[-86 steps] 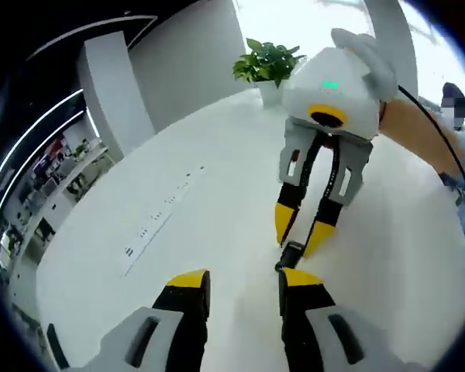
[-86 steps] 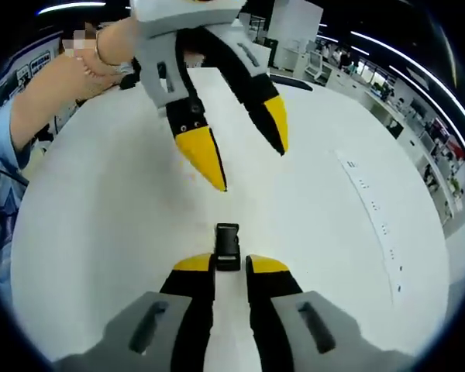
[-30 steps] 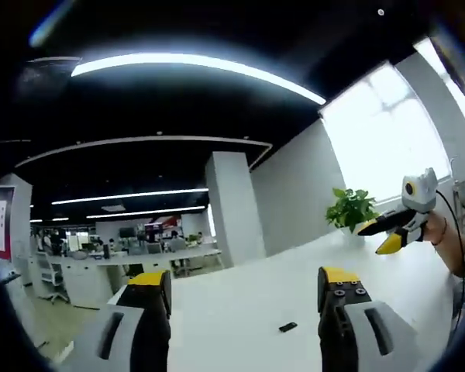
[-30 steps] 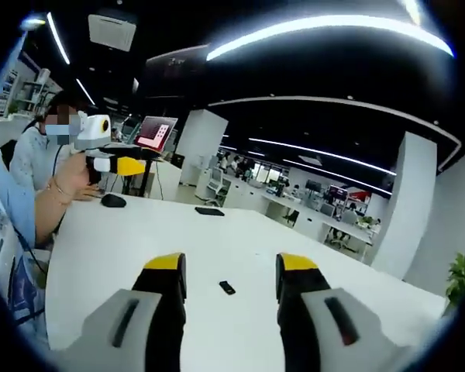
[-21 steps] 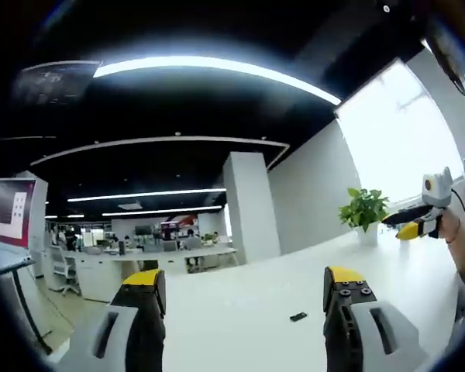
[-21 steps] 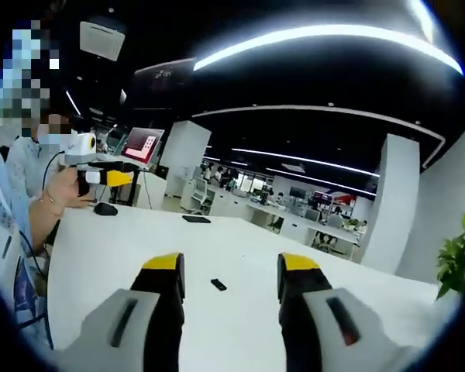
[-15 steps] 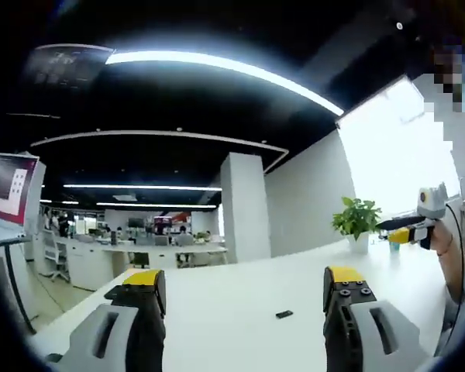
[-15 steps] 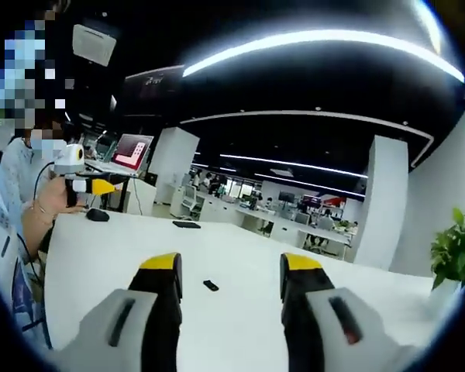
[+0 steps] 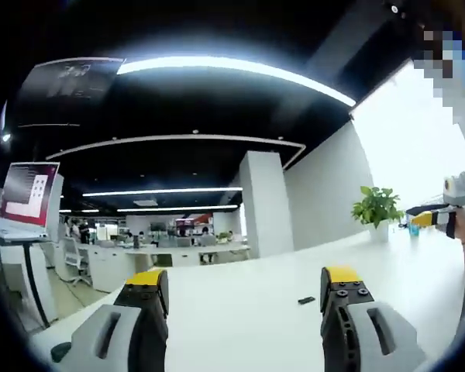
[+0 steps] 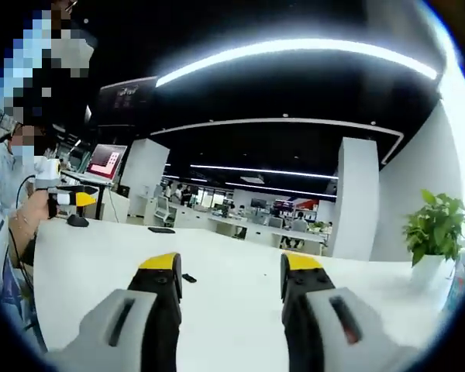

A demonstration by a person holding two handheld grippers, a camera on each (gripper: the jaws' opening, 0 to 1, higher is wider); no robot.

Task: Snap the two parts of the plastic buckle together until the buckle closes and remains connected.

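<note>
Both views are dim overhead and bright below. A long ceiling light strip (image 9: 232,68) glares above the left claw (image 9: 239,283), bowed by fisheye distortion; another strip (image 10: 294,48) arcs above the right claw (image 10: 231,267). The window (image 9: 418,147) to the right of the left claw is blown out. The white surface (image 9: 240,310) reflects evenly, with little shadow. Edges look soft and warped.

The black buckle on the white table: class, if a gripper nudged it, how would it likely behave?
The buckle looks small and flat, so it would probably slide, not roll or tip. The table looks smooth and glossy, so it may skid easily. It looks light; wide-open jaws could miss it.
</note>
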